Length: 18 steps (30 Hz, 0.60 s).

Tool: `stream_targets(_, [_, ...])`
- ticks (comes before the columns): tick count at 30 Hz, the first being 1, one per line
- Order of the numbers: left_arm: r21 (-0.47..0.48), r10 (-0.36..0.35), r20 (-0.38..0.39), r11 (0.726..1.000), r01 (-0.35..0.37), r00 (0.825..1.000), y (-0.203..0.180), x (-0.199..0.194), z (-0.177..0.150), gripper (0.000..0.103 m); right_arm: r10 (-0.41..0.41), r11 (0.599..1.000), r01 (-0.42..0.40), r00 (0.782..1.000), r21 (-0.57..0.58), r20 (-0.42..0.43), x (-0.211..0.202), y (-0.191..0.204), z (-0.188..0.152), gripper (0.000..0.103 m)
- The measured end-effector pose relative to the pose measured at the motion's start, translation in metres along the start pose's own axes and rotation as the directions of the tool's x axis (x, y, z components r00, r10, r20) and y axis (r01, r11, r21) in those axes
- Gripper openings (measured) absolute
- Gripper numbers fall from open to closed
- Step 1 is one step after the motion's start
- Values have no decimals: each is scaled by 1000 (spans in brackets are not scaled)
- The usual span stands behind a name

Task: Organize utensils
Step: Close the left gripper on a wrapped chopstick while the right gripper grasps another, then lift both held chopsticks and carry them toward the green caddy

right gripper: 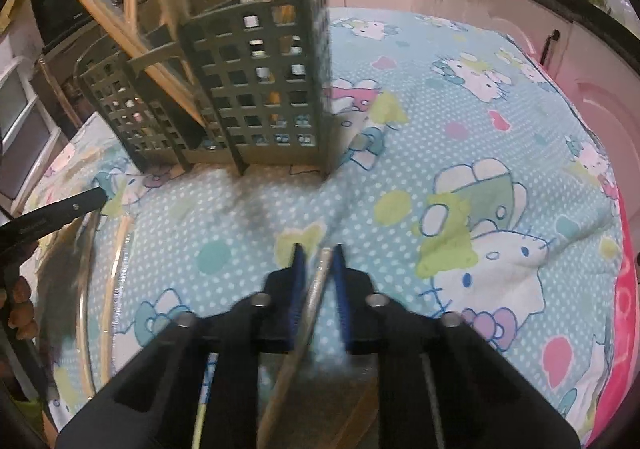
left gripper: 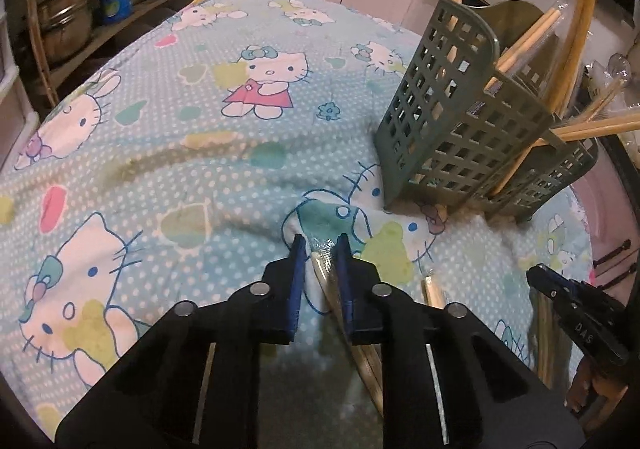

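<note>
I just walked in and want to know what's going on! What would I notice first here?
First you'd spot the bright blue cartoon-cat cloth spread over the whole table. Next, the green plastic basket at the far side, with wooden chopsticks poking out of it. Up close, the left gripper has a plastic-wrapped pair of chopsticks between its blue fingers, and the right gripper has a single stick.
</note>
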<state>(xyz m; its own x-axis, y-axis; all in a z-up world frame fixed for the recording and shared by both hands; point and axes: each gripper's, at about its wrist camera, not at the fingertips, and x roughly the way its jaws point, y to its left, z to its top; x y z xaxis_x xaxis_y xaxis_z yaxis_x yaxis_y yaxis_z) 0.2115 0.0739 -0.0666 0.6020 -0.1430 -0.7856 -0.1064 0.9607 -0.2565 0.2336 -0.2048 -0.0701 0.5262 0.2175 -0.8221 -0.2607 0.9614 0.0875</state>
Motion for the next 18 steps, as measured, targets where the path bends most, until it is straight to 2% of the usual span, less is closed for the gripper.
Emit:
stream_targets(9, [-13,-54,47,998,54,997,2,-30,-3,4,103,994,-101,994,-34,45,-24,23,1,6])
stream_targets(11, [-6,-56,61,998,57,997,1,-39,-3,1,113,992,-109,992,-57,63,-30,29,2,6])
stream_targets(18, [28,-79,108,997,76,991,-5,-67,1,0,140,987,-128,981,-96,137,-64,45,10,6])
